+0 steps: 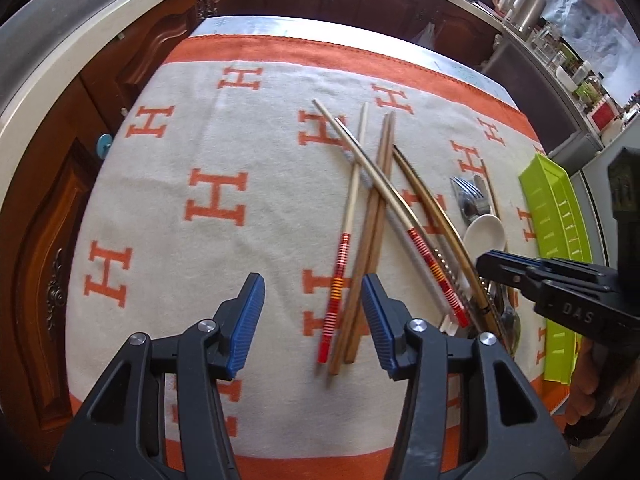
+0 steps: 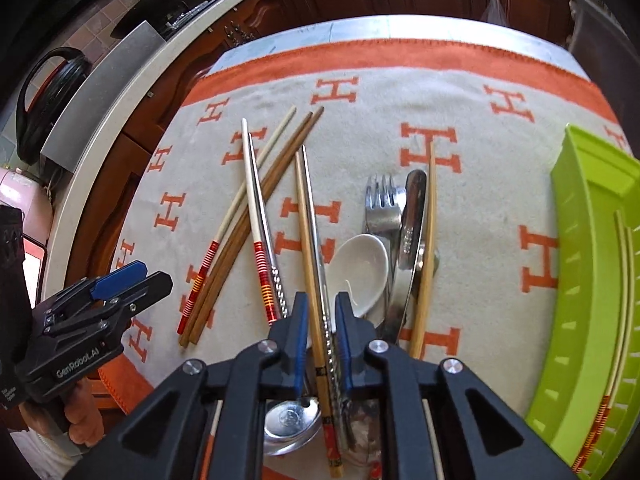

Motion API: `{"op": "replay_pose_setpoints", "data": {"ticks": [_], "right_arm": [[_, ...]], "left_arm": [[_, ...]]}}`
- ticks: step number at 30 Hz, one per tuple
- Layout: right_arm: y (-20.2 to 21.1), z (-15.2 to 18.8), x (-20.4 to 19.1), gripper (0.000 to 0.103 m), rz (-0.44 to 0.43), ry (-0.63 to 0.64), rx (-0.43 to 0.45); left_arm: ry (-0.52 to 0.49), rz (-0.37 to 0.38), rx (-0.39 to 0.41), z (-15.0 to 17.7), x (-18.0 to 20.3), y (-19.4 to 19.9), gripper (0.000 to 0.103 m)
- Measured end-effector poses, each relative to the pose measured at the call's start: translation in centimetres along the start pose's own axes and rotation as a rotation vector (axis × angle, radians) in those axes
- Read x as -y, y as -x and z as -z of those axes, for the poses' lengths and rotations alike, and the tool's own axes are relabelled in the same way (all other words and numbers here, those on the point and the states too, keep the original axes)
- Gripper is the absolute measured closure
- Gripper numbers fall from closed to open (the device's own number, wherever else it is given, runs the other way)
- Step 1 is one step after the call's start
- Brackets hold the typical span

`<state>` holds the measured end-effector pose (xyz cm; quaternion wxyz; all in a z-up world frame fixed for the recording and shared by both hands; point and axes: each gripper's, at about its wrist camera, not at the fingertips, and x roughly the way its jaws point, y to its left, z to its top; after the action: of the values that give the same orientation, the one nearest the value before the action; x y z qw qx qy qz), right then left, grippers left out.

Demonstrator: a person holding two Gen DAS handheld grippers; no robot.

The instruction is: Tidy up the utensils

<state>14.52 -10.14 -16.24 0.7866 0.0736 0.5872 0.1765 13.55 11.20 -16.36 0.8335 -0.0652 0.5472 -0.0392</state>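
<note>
While our right gripper (image 2: 322, 344) pinches a bamboo chopstick (image 2: 307, 240) and a steel chopstick (image 2: 316, 232) just left of the white spoon (image 2: 360, 270), one could slide free, being slick. Our left gripper (image 1: 312, 320) hangs open over the brown chopsticks (image 1: 368, 248), further left. We read "GenRobot.AI" and "DAS".
</note>
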Motion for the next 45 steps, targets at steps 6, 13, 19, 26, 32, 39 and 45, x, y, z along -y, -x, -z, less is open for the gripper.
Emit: {"op": "replay_pose_setpoints", "data": {"ticks": [6,13,19,26,32,39,45], "right_arm": [[-1.3,-0.3,0.6,0.091,-0.061,-0.020,-0.052],[-1.5,0.0,1.1,0.096,-0.099,-0.061,-0.045],[-1.3,0.1,1.5,0.095,-0.125,-0.085,-0.056],[-0.9,0.4,2.3,0.096,-0.170,-0.121,-0.041],[0.3,0.7,3.1,0.097,-0.176,-0.130,0.003],[1.8,1.0,3.2,0.097,-0.171,-0.126,0.059],[3.6,1.7,4.5,0.097,-0.184,-0.156,0.110]], "left_arm": [[-0.022,0.038,-0.016,-0.3,1.4,-0.5,0.057],[-0.037,0.055,-0.025,-0.4,2.3,-0.7,0.057],[-0.065,0.072,-0.031,-0.8,3.7,-0.9,0.058],[-0.079,0.097,-0.046,-1.8,5.4,-1.5,0.061],[-0.069,0.119,-0.075,-2.9,6.5,-2.8,0.067],[-0.037,0.147,-0.138,-4.2,8.1,-4.9,0.075],[-0.023,0.141,-0.171,-5.3,9.7,-6.0,0.078]]}}
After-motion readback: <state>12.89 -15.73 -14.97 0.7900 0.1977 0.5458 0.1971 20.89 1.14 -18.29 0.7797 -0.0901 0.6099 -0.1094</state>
